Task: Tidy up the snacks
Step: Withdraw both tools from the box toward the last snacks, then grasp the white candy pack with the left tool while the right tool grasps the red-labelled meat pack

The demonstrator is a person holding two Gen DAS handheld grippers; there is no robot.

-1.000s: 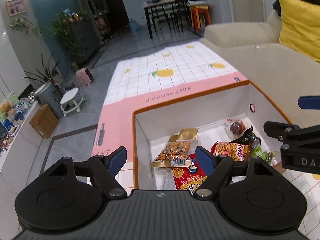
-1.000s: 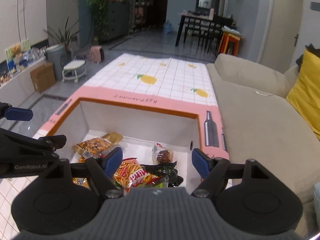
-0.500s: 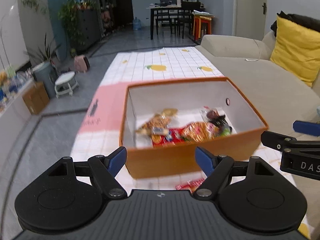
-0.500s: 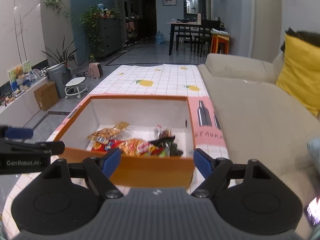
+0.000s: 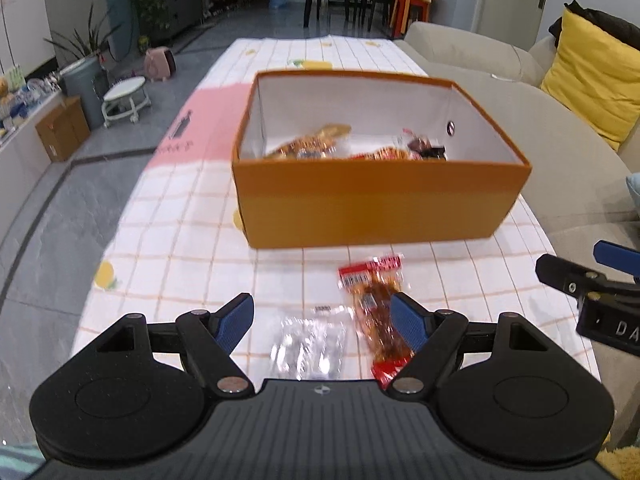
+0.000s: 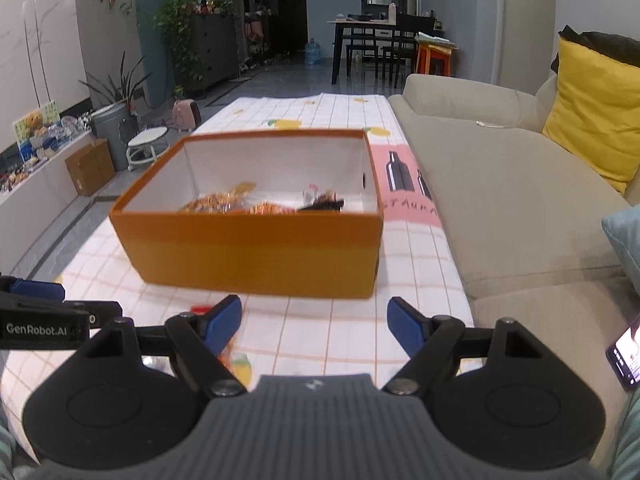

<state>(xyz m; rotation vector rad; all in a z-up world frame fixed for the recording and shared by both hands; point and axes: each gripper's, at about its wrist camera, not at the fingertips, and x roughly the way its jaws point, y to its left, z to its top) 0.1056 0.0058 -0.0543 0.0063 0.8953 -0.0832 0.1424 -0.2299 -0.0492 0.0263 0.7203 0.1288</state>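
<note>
An orange box point(image 5: 380, 200) with a white inside stands on the checked tablecloth and holds several snack packets point(image 5: 316, 146). It also shows in the right wrist view point(image 6: 256, 256). A red snack packet point(image 5: 376, 300) and a clear packet point(image 5: 308, 344) lie on the cloth in front of the box. My left gripper point(image 5: 322, 320) is open and empty, just above these two packets. My right gripper point(image 6: 314, 322) is open and empty, over the cloth in front of the box, and its tip shows at the right of the left wrist view point(image 5: 592, 280).
A beige sofa point(image 6: 500, 200) with a yellow cushion point(image 6: 592, 108) runs along the table's right side. A phone point(image 6: 626, 356) lies at the right edge. The floor, a stool point(image 5: 124, 96) and a cardboard box point(image 5: 62, 128) are to the left.
Both grippers have pulled back and lower, from above the box's inside to the cloth in front of it. The two loose packets have come into the left view.
</note>
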